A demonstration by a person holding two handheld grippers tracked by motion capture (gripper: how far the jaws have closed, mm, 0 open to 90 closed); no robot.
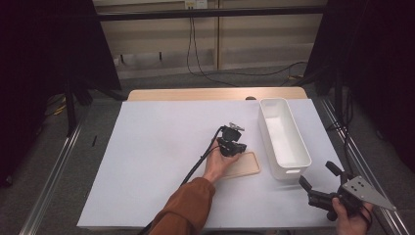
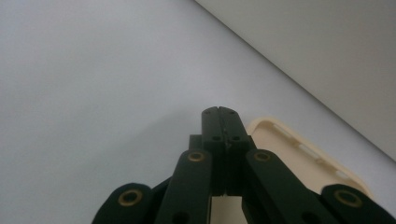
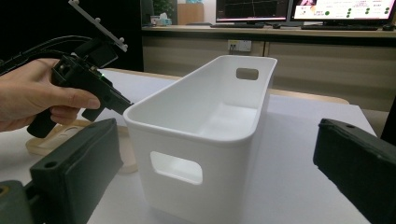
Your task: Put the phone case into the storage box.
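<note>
The left gripper (image 1: pixel 234 138), jaws pressed together on nothing, is hovering over the flat beige plastic lid (image 1: pixel 244 165), which is lying on the table just beside the white rectangular plastic bin (image 1: pixel 284 137). Nothing is being lifted yet, so the pickup is left; the right gripper (image 1: pixel 318 183) is waiting wide open near the bin's near end.

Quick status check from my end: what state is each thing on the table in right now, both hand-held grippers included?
Left hand-held gripper: jaws shut, nothing between them, tips over the near end of the lid.
Right hand-held gripper: jaws wide open, empty, at the table's near right corner.
White bin: upright, uncovered, empty.
Beige lid: lying flat on the table beside the bin, rim up.
</note>
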